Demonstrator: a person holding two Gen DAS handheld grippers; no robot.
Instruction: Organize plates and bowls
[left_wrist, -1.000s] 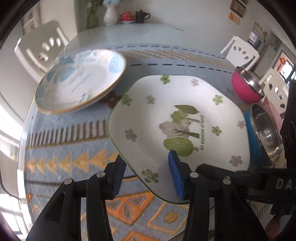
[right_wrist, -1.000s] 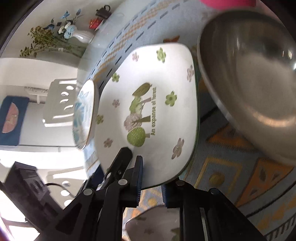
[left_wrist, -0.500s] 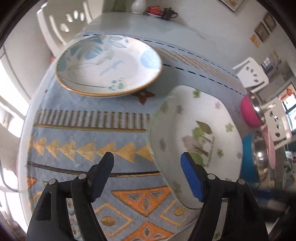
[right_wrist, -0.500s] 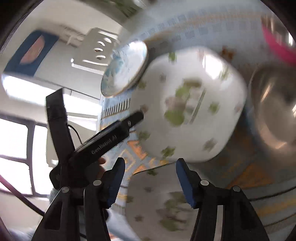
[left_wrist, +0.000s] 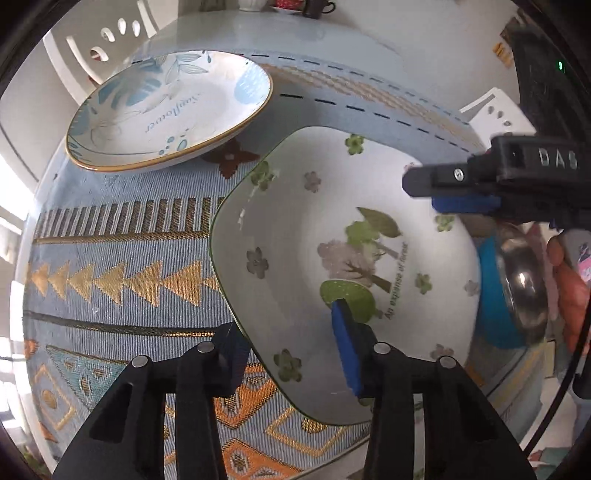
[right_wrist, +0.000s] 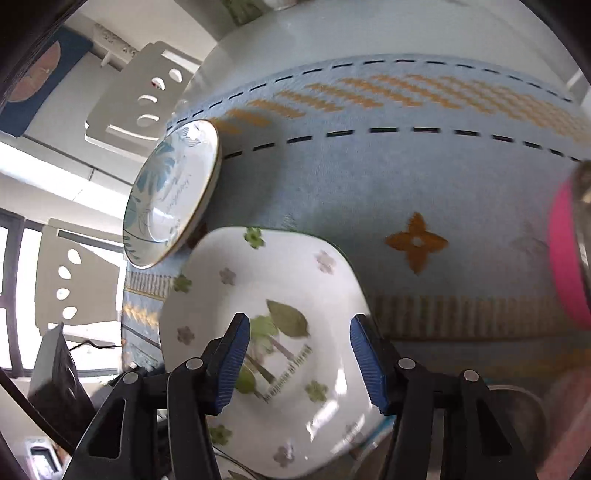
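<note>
Square plate, white with tree print and green flowers, sits on patterned cloth, tilted toward camera in left wrist view. Left gripper straddling near rim of square plate: blue pad inside the dish, other finger under the outside edge; jaws just closing in, rim between them, but can't tell if pads actually press. Right gripper released, jaws just narrowed slightly, nothing between them; hovering above square plate, pads clear of it. Same gripper seen reaching in from right of square plate in left view. Round plate, blue leaf print, gold rim, just beyond square plate's far-left corner, apart from it. Blue bowl, steel inside, tight against square plate's right side. Pink bowl farther right of square plate, at frame edge.
</note>
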